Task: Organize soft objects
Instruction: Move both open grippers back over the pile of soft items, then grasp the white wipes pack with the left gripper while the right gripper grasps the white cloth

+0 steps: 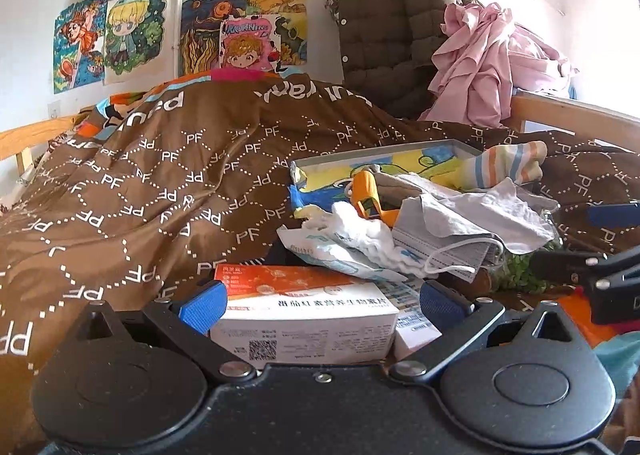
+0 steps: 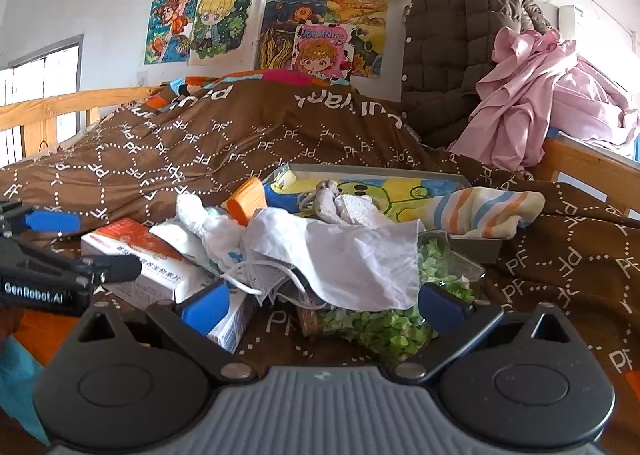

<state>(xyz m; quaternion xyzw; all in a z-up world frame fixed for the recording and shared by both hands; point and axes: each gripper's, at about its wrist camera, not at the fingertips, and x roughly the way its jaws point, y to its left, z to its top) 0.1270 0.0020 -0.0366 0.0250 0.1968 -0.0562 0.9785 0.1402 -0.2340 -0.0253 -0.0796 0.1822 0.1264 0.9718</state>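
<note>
On the brown quilt (image 1: 160, 183) lies a heap of soft things: a striped sock (image 2: 480, 211), a white cloth (image 2: 344, 255), a grey face mask (image 2: 264, 275) and a crumpled white rag (image 2: 200, 219). My right gripper (image 2: 323, 304) is open, low in front of the heap, with the cloth's hanging edge between its blue pads. My left gripper (image 1: 322, 304) is open around a white and orange medicine box (image 1: 304, 319). In the left wrist view the sock (image 1: 504, 167), cloth (image 1: 480, 215) and mask (image 1: 452, 251) lie beyond and to the right of the box.
A grey tray (image 2: 360, 171) with a colourful drawing lies behind the heap. An orange plastic piece (image 2: 248, 199) and a clear container of green bits (image 2: 384, 327) sit among the items. A brown puffer jacket (image 2: 452, 55) and pink fabric (image 2: 532, 95) hang at the back right.
</note>
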